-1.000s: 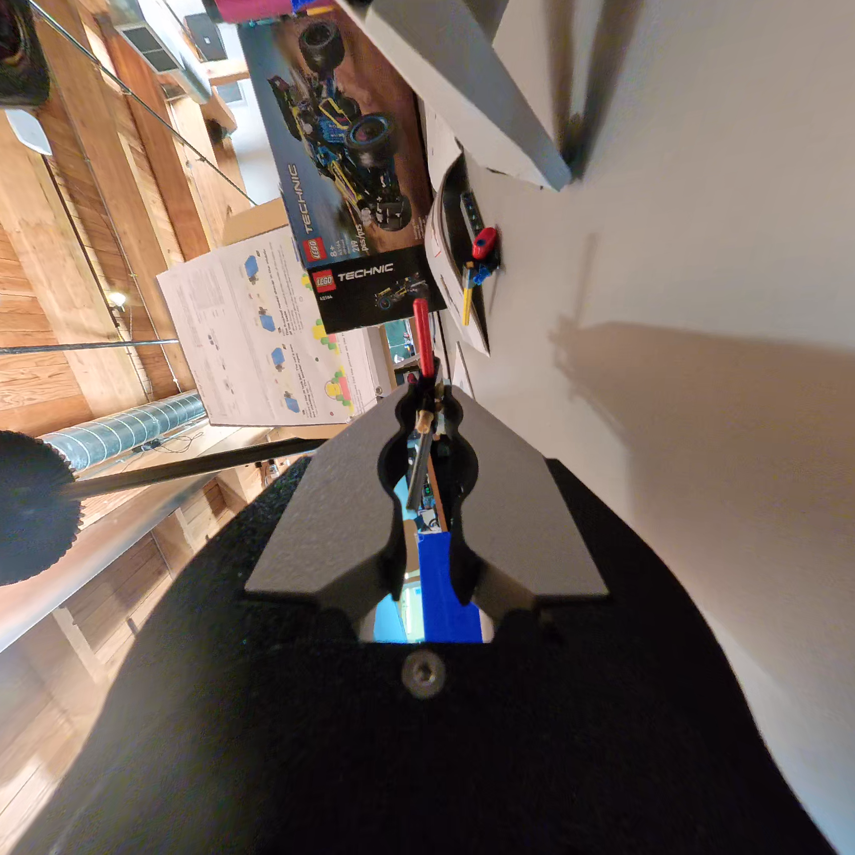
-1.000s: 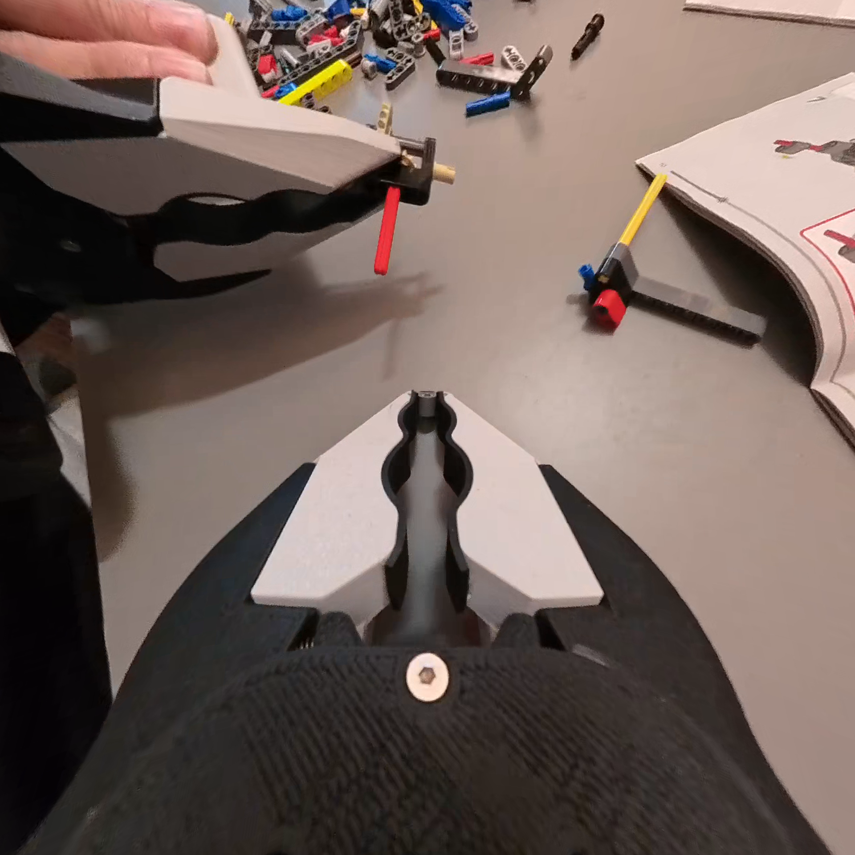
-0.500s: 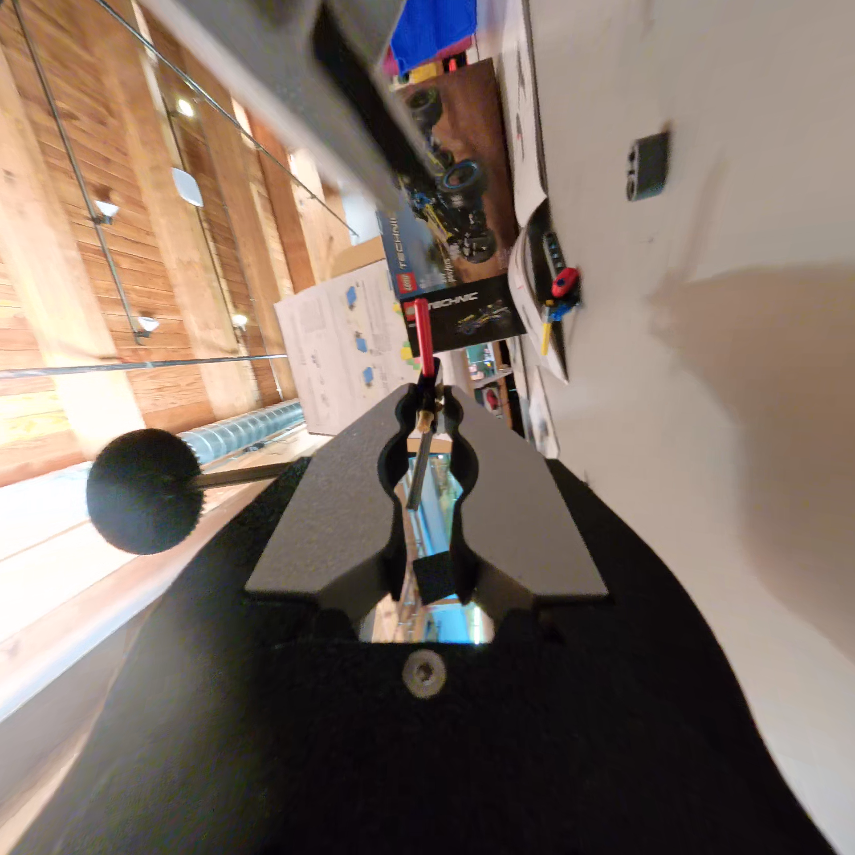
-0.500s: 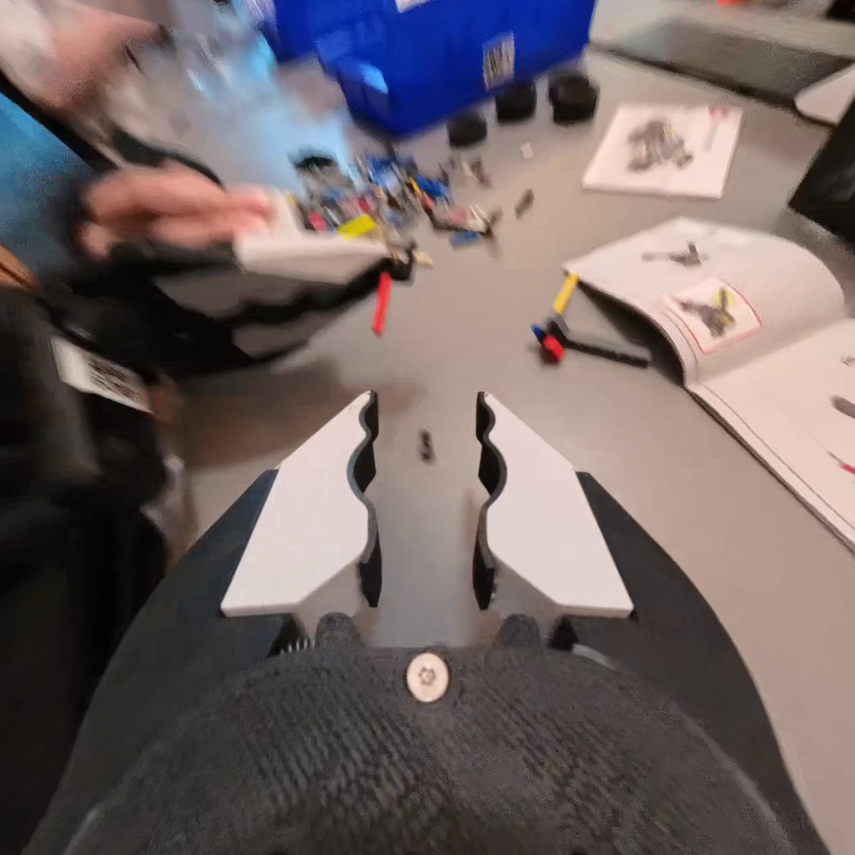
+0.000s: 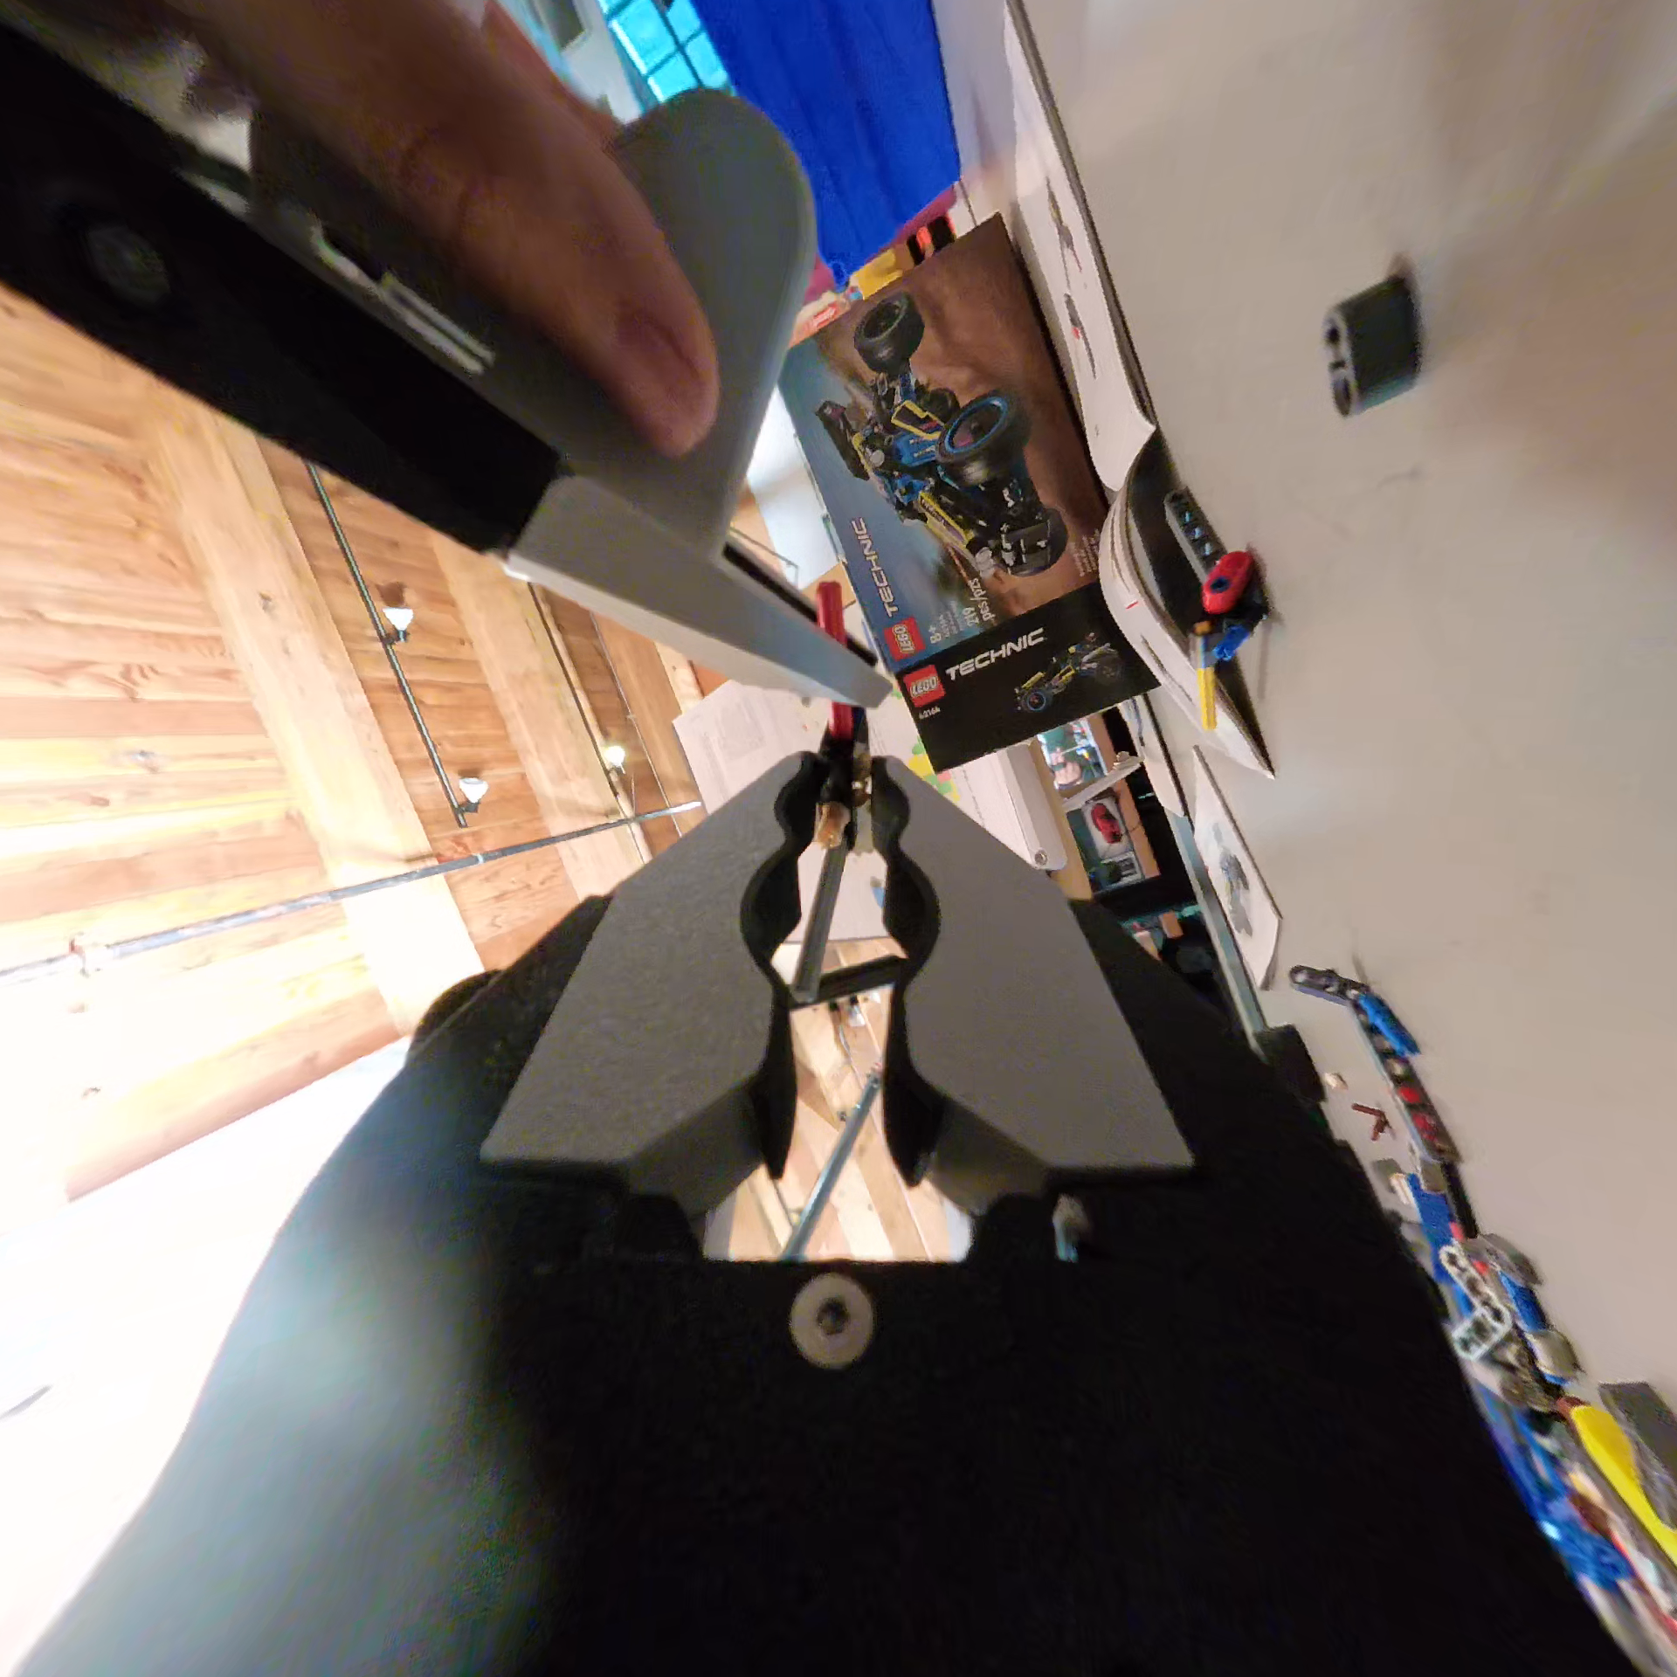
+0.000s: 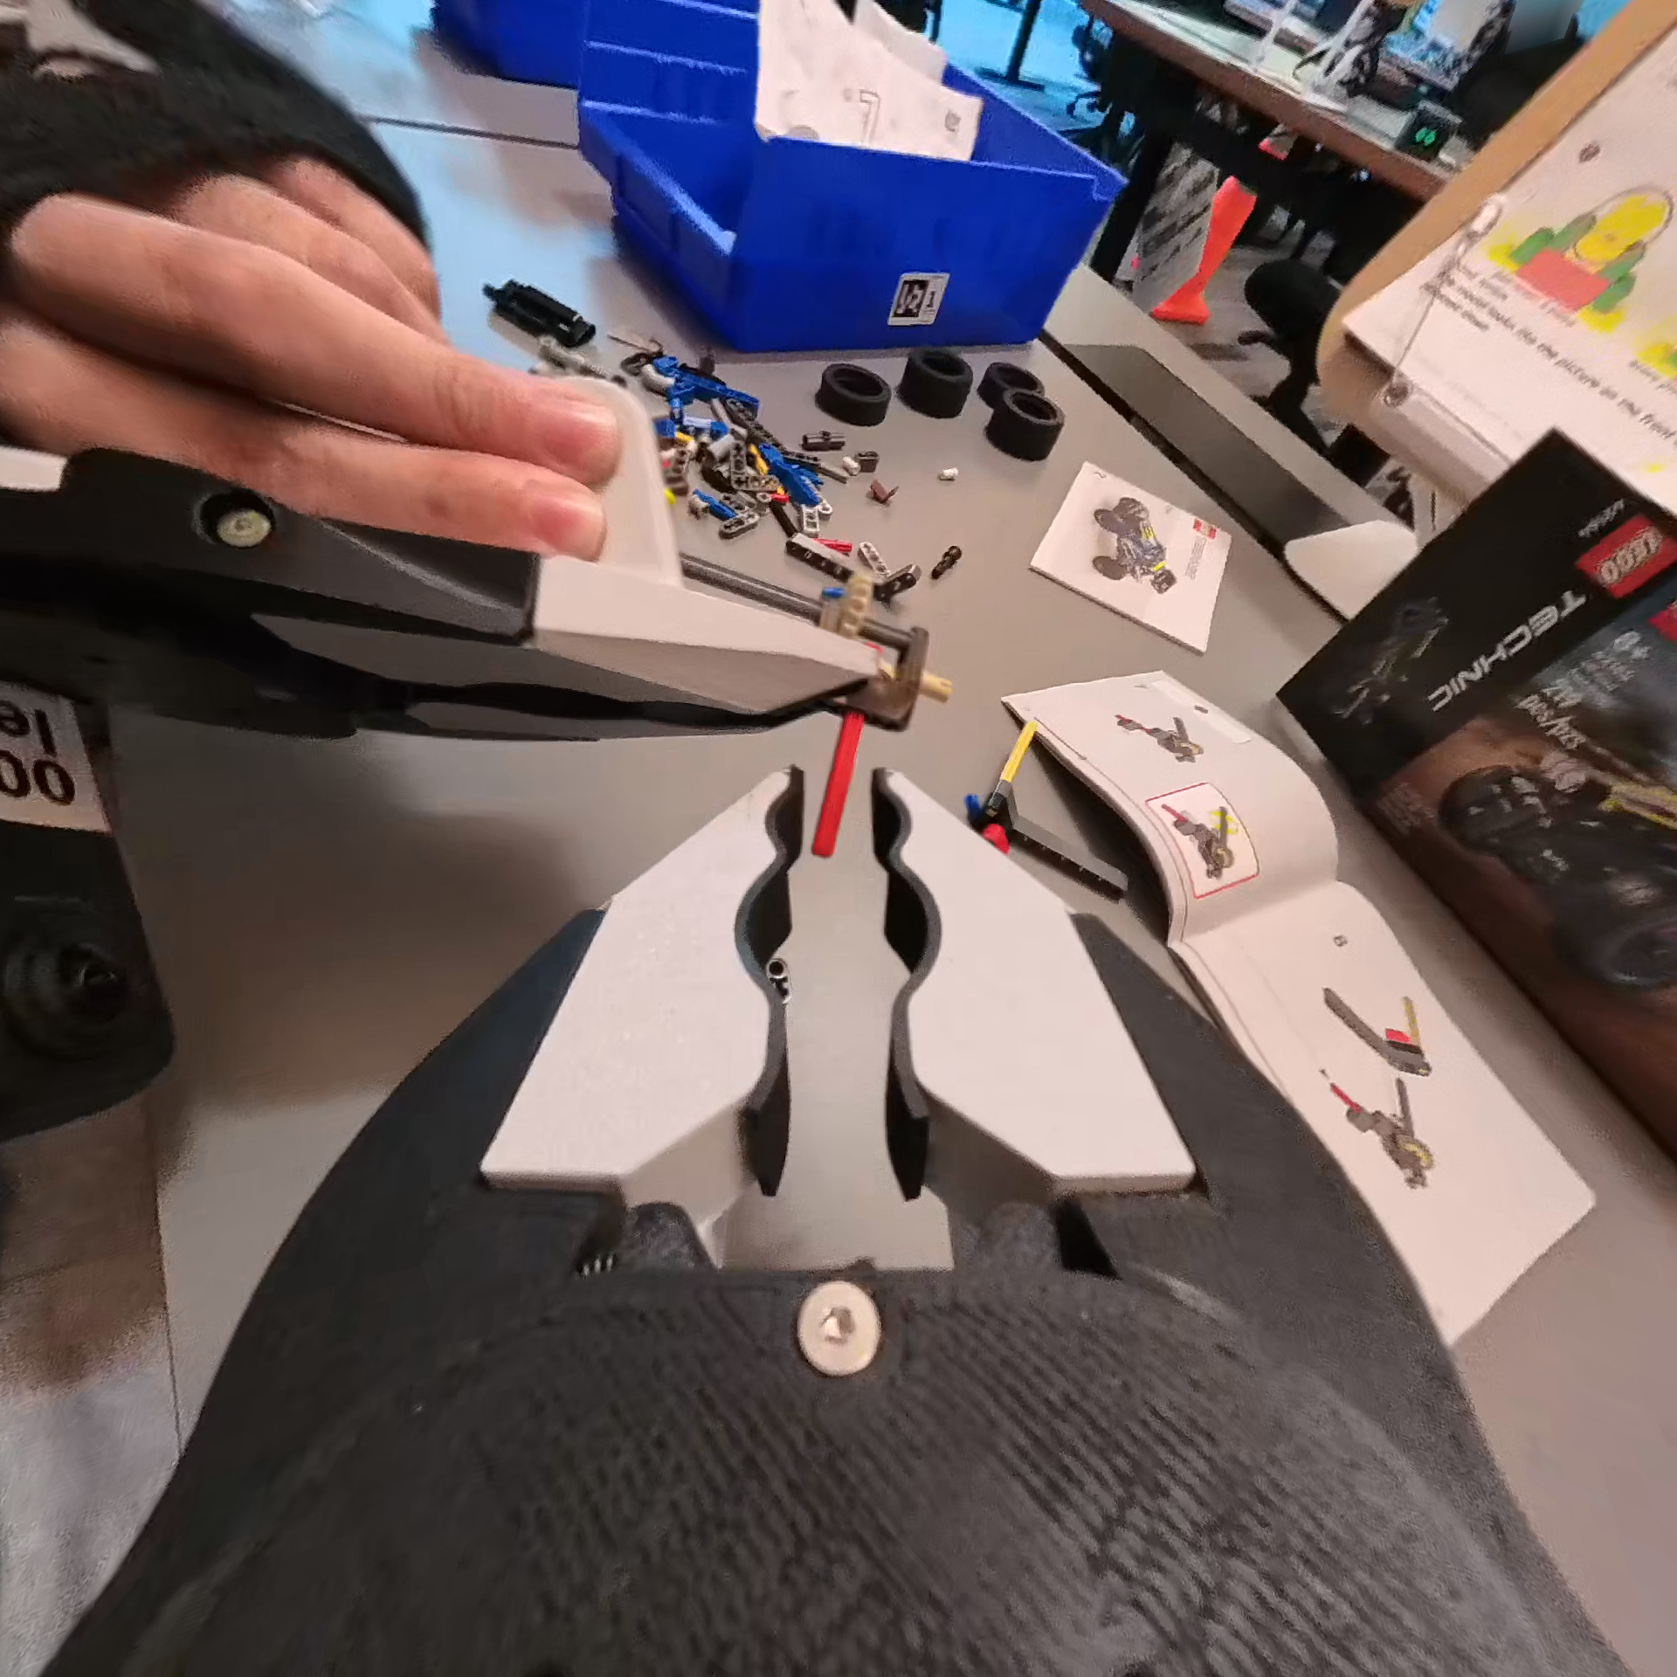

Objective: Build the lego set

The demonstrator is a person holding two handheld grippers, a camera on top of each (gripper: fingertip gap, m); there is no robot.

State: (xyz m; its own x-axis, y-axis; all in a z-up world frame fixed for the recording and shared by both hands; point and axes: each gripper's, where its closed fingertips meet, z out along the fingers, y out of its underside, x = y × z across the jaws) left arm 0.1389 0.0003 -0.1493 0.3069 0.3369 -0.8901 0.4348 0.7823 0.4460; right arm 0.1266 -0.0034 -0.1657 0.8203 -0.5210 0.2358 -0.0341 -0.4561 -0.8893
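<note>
My left gripper [image 5: 839,767] is shut on a small assembly [image 5: 830,817]: a grey axle, a tan pin, a black connector and a red axle [image 5: 833,626] sticking out past the tips. In the right wrist view the left gripper [image 6: 885,681] comes in from the left, held by a hand, and the red axle [image 6: 830,789] hangs down from it. My right gripper [image 6: 835,780] is open, its fingertips on either side of the red axle without clamping it. A small dark piece [image 6: 779,975] lies on the table below the right gripper.
A second sub-assembly [image 6: 998,808] with a yellow axle lies by the open instruction booklet [image 6: 1270,907]. The set's box [image 6: 1497,726] stands at the right. Behind are loose pieces [image 6: 744,454], several black tyres [image 6: 935,381] and a blue bin [image 6: 817,209]. The tips of both grippers are at nearly the same place.
My right gripper opened, left the small dark piece on the table, then rose to bracket the red axle. The left gripper kept its hold on the assembly.
</note>
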